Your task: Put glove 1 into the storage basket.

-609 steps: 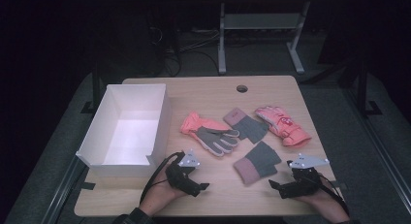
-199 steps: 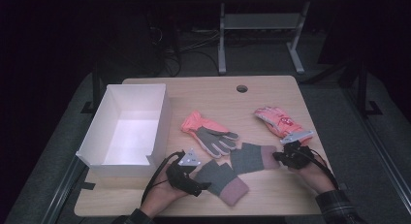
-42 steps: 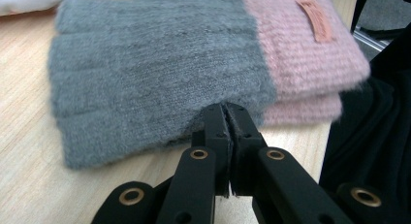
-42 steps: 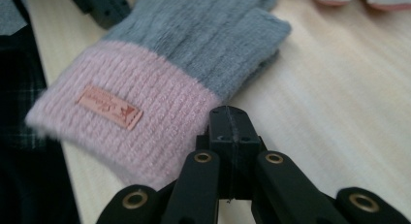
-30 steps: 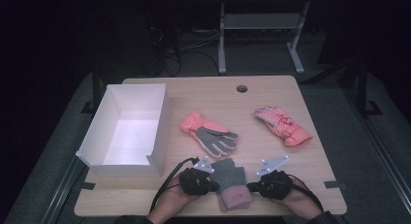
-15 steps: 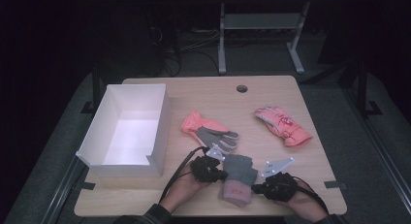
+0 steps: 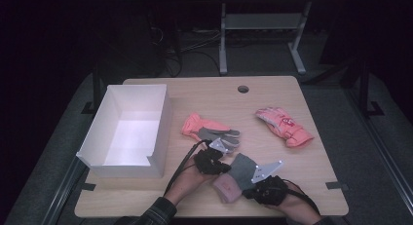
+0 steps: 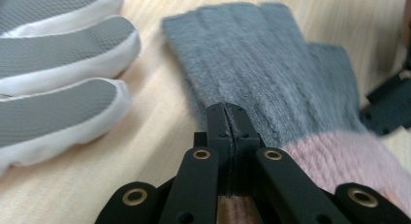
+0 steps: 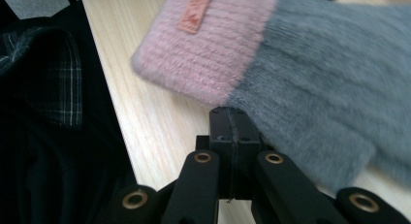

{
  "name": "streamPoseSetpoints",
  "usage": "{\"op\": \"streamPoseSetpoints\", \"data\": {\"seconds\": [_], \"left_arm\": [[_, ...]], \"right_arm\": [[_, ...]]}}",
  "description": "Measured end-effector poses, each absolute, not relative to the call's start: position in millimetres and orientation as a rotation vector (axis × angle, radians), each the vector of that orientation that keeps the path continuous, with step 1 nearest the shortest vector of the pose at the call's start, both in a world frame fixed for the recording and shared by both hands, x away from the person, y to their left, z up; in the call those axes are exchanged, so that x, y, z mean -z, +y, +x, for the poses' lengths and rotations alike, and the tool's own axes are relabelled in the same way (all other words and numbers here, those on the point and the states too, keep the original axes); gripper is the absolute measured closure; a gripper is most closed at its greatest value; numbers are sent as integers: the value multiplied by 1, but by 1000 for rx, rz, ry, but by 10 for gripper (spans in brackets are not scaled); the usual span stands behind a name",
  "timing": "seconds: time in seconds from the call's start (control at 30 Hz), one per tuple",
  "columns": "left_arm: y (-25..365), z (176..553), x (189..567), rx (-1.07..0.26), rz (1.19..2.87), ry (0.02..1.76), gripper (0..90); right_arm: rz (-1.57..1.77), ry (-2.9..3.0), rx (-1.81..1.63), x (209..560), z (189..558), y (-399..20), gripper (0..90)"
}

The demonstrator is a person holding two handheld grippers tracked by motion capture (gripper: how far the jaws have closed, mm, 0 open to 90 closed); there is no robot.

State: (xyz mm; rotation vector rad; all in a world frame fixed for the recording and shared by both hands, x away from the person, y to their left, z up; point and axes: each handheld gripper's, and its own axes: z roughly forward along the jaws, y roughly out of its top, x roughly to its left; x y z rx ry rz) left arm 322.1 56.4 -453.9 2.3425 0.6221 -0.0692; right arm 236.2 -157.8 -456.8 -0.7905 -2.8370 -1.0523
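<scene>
The grey and pink knit glove (image 7: 233,177) lies flat on the near part of the desk (image 7: 253,108), between the two hands, just in front of the orange and grey glove (image 7: 210,131). Its upper part is soft grey fleece with short, stubby finger ends, and its cuff is ribbed pale pink wool with a small salmon tag stitched on, plain in the right tool's view (image 9: 194,13). The left tool (image 7: 214,159) has its jaws pressed together at the glove's left edge, where grey meets pink; they seem to pinch the fabric, though the close view shows the tips against the pile rather than a clear fold between them. The right tool (image 7: 260,183) is likewise closed, its tips at the glove's right edge by the colour seam, and whether cloth is caught there is hard to make out. In the high view the glove's sides are covered by the tools and hands, so only its middle shows. A pink glove (image 7: 285,126) lies well apart to the right, and a white box (image 7: 129,130) stands at the left. A plaid sleeve (image 9: 48,78) is cut off at the frame edge.
</scene>
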Motion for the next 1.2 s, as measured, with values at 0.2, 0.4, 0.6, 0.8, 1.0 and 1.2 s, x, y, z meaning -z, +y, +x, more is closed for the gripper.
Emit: {"op": "streamPoseSetpoints", "data": {"seconds": [0.2, 0.4, 0.6, 0.8, 1.0, 1.2], "left_arm": [[61, 329, 453, 72, 2322, 658, 893], [70, 331, 446, 69, 2302, 654, 813], [73, 327, 432, 83, 2280, 629, 590], [61, 321, 433, 83, 2320, 561, 307], [44, 318, 444, 83, 2385, 522, 171], [34, 313, 453, 63, 2425, 510, 135]], "right_arm": [[-736, -2848, 1054, 458, 239, -140, 900], [-760, -2836, 1099, 453, 237, -147, 870], [-938, -2810, 1168, 445, 237, -180, 671], [-1145, -2802, 1185, 445, 241, -208, 386], [-1310, -2778, 1216, 452, 244, -230, 144], [-1407, -2799, 1220, 456, 248, -237, 109]]}}
